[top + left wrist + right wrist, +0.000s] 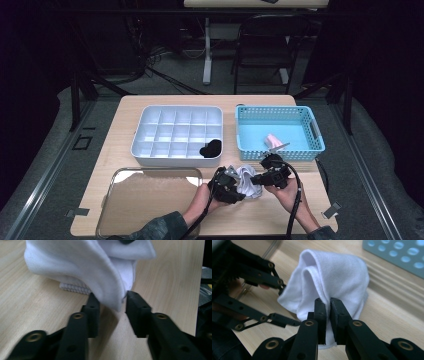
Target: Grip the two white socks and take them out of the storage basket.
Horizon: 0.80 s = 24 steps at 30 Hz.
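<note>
Dim lab: cables (pixel 150 60), taped table (pixel 125 107)

I am holding my right hand-held gripper (pixel 327 301) with its two black jaws pinching a fold of the white cloth (pixel 337 275); the fabric is standing bunched up on the light wooden worktop (pixel 387 322). My left hand-held gripper (pixel 280 305) is showing at the left, its jaws standing apart, one beside the cloth's edge. A corner of the perforated blue basket (pixel 397 255) is lying at the upper right, apart from the cloth.
</note>
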### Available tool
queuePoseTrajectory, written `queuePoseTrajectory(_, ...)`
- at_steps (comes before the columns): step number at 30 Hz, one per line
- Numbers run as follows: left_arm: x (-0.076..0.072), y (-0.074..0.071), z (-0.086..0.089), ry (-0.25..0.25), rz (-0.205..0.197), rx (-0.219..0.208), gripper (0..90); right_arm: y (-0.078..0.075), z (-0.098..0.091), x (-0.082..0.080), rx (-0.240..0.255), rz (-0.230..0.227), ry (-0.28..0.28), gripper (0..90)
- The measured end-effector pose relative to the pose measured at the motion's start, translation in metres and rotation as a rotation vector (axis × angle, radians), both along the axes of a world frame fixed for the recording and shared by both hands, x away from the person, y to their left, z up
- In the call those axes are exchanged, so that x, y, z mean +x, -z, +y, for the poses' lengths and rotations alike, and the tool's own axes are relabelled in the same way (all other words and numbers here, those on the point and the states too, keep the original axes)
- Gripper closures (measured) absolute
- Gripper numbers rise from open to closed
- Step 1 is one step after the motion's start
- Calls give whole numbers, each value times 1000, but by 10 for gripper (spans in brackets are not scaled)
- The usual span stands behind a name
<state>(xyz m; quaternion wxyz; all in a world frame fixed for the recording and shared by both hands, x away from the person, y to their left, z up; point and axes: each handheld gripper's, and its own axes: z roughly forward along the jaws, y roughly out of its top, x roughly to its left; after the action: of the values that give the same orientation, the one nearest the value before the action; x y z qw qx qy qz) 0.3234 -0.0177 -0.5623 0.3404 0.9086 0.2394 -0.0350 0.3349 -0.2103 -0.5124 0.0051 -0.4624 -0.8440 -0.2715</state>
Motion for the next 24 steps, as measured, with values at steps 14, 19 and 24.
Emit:
queuePoseTrajectory(14,2,-27,35,-43,-36,-9,388,11,0,1,-61,49,-25,840)
queuePoseTrajectory(19,5,-28,40,-56,-46,-14,305,10,-2,0,-72,39,-11,846)
queuePoseTrajectory(24,6,-30,42,-68,-76,-7,289,1,-7,-2,-106,-13,-13,848)
